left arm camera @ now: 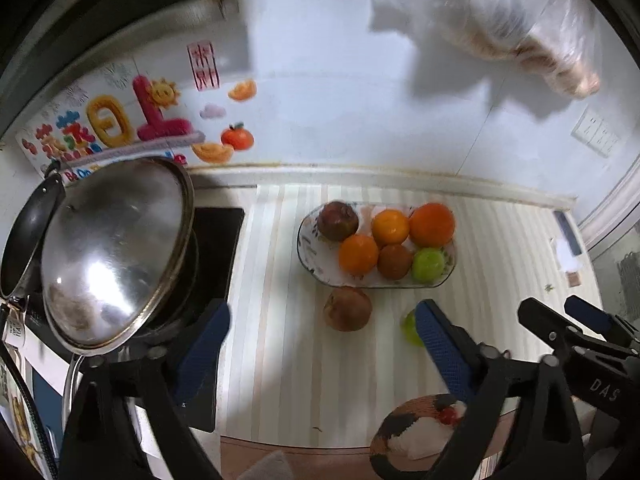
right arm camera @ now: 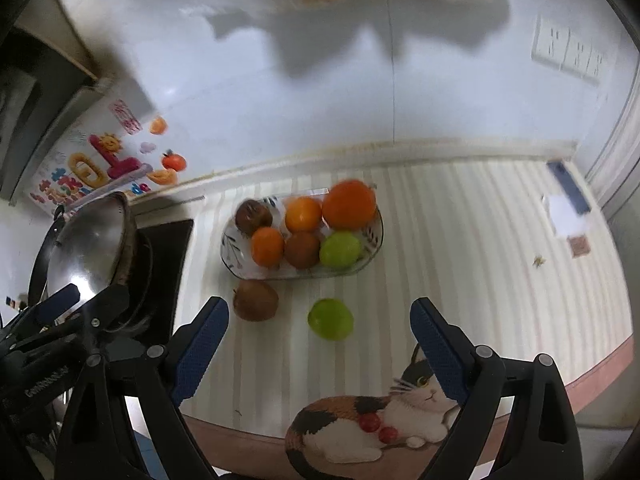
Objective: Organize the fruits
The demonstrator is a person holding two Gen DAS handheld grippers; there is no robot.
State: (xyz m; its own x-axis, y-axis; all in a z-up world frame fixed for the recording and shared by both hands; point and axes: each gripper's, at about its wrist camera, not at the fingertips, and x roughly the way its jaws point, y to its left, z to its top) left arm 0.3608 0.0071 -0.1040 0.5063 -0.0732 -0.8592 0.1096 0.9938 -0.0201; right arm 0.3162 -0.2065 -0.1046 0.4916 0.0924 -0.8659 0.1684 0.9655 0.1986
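Six fruits are held in the oval glass dish [right arm camera: 372, 236]; two lie loose on the striped mat [right arm camera: 460, 248].

Below the dish at frame centre, a brown apple [right arm camera: 255, 300] and a green apple [right arm camera: 330, 318] are seen just apart. The left gripper [left arm camera: 322, 338] and right gripper [right arm camera: 319, 334] are both spread wide, with nothing held.

Fruit on the striped counter

Oval glass dish [right arm camera: 236, 258] holds six fruits (oranges, brownish ones, one green); a brown fruit [right arm camera: 255, 301] and green fruit [right arm camera: 330, 319] lie just outside.
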